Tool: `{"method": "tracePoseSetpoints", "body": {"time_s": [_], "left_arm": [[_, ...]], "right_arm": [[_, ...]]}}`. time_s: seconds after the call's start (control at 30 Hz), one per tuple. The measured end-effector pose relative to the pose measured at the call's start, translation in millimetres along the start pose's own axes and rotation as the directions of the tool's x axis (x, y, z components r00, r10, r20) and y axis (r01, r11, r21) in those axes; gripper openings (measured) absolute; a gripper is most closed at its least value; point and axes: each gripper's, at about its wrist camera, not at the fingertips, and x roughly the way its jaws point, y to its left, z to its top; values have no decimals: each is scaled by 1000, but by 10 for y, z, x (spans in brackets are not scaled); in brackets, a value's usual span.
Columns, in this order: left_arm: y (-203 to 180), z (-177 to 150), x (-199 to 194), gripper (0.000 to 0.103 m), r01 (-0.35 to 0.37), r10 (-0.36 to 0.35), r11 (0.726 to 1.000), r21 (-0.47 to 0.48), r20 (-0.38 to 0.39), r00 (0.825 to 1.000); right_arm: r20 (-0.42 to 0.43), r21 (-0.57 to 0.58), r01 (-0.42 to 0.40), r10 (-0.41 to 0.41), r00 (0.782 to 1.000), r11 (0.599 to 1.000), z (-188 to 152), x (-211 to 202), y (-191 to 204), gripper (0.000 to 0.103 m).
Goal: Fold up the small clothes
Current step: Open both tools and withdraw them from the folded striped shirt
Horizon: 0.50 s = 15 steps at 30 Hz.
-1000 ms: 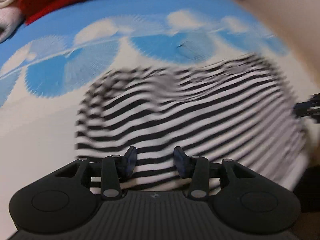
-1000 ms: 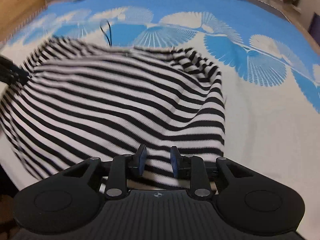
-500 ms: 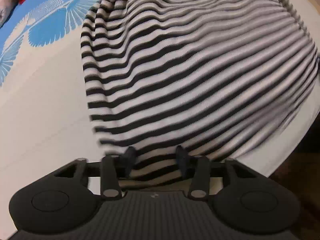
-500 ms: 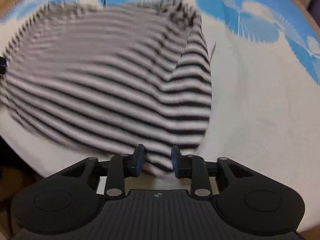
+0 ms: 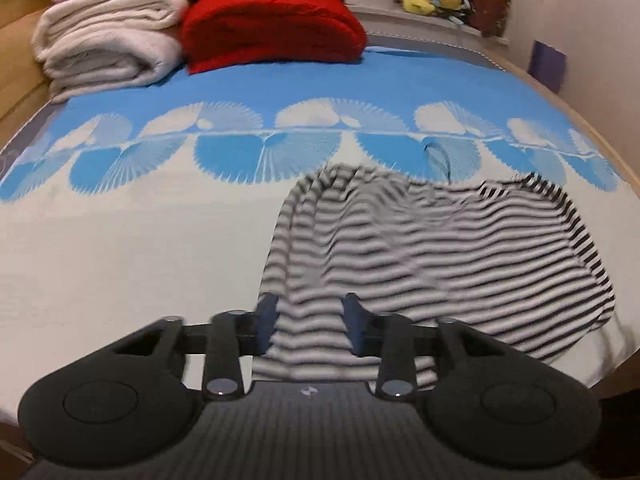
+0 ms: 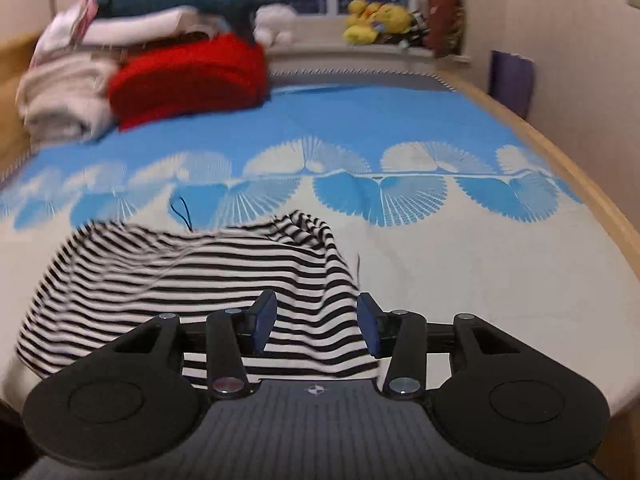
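We are seeing the striped garment [image 5: 432,256] now dropped back onto the bedspread [image 5: 132,240] | left gripper [image 5: 310,322] jaws closing, right gripper [image 6: 316,322] jaws opening, fabric between, grip unclear | red blanket [image 5: 272,28], towels [image 5: 104,40] lying beyond.

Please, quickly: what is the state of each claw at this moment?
Left claw: jaws just closing, pads not pressing; striped shirt lies between them.
Right claw: open, jaws just opening; striped shirt between them, not gripped.

Bed [image 5: 120,240] with blue-white cover; striped garment [image 5: 440,248] at 4 o'clock; folded blankets [image 5: 104,48], red cushion [image 5: 272,28] at 11 o'clock.
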Motion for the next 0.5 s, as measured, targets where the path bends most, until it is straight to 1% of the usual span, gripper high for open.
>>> {"method": "tracePoseSetpoints", "body": {"time_s": [0.03,0.07,0.1,0.17,0.2,0.23,0.27,0.3,0.33,0.37,0.4,0.43,0.47,0.5], "left_arm": [[-5,-127,1,25,-16,16,1000,-7,-12,1000],[6,-238,-9,16,-38,37,999,-18,-42,998],[22,-272,41,13,-55,53,998,-39,-65,996],[36,-291,11,13,-47,41,995,-93,-60,997],[47,-306,-27,13,-52,47,994,-93,-46,998],[52,-334,-65,14,-65,63,995,-76,-30,998],[15,-369,-50,14,-89,89,995,-36,-13,996],[10,-423,-7,14,-110,110,994,-5,-8,994],[2,-486,42,14,-124,124,992,7,-10,992],[19,-539,104,14,-131,131,991,0,-33,991],[33,-545,180,14,-138,135,990,-32,-87,987],[60,-540,220,14,-129,122,989,-66,-98,988],[71,-524,227,14,-114,107,990,-85,-85,991],[57,-513,227,14,-117,112,990,-75,-72,991]], "right_arm": [[-2,8,-8,8,1000,1000,-63,-40,26,46],[2,7,-13,13,1000,1000,-118,-64,66,46],[16,-7,-8,8,1000,1000,-176,-100,114,46],[32,-48,19,-17,999,999,-290,-181,217,46],[33,-69,29,-27,999,997,-320,-172,255,45],[37,-86,34,-30,999,996,-328,-144,291,45],[38,-101,37,-34,999,994,-343,-115,327,44],[30,-116,42,-39,999,992,-360,-79,352,40],[21,-124,48,-46,999,991,-360,-38,360,37],[14,-125,54,-53,998,991,-357,9,362,33],[9,-124,60,-59,998,990,-353,56,360,33],[5,-124,67,-67,998,990,-353,88,360,32],[-1,-126,74,-75,997,989,-360,123,366,32],[-7,-128,79,-81,997,989,-366,149,373,32]]}}
